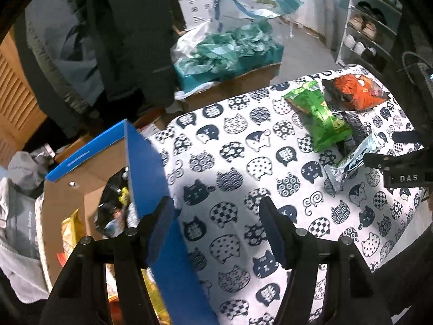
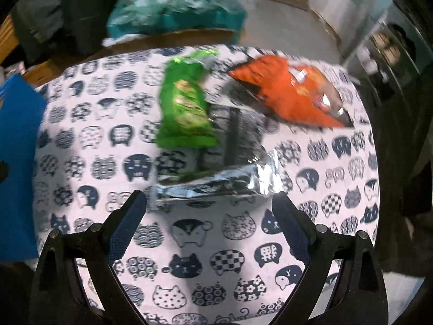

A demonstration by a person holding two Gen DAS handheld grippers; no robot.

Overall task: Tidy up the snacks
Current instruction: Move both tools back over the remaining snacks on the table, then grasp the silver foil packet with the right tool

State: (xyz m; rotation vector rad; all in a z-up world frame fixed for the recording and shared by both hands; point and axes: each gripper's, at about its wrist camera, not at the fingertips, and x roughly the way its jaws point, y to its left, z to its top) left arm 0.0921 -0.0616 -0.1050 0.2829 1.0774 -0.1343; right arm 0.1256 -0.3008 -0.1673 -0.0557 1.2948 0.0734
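A green snack bag (image 1: 319, 119) (image 2: 185, 105), an orange snack bag (image 1: 357, 92) (image 2: 289, 92), a silver foil packet (image 1: 351, 162) (image 2: 211, 187) and a dark striped packet (image 2: 232, 140) lie on the cat-print tablecloth (image 1: 230, 184) (image 2: 189, 243). My left gripper (image 1: 216, 216) is open and empty, its left finger by the blue flap (image 1: 146, 168) of a cardboard box (image 1: 89, 178) holding several snacks. My right gripper (image 2: 209, 208) is open and empty, just short of the foil packet; it also shows in the left wrist view (image 1: 400, 162).
Beyond the table's far edge stand a cardboard box with teal wrapping (image 1: 230, 54) (image 2: 173, 8), dark hanging clothes (image 1: 127, 35) and a shoe rack (image 1: 370, 27). Grey cloth (image 1: 19, 216) lies left of the snack box.
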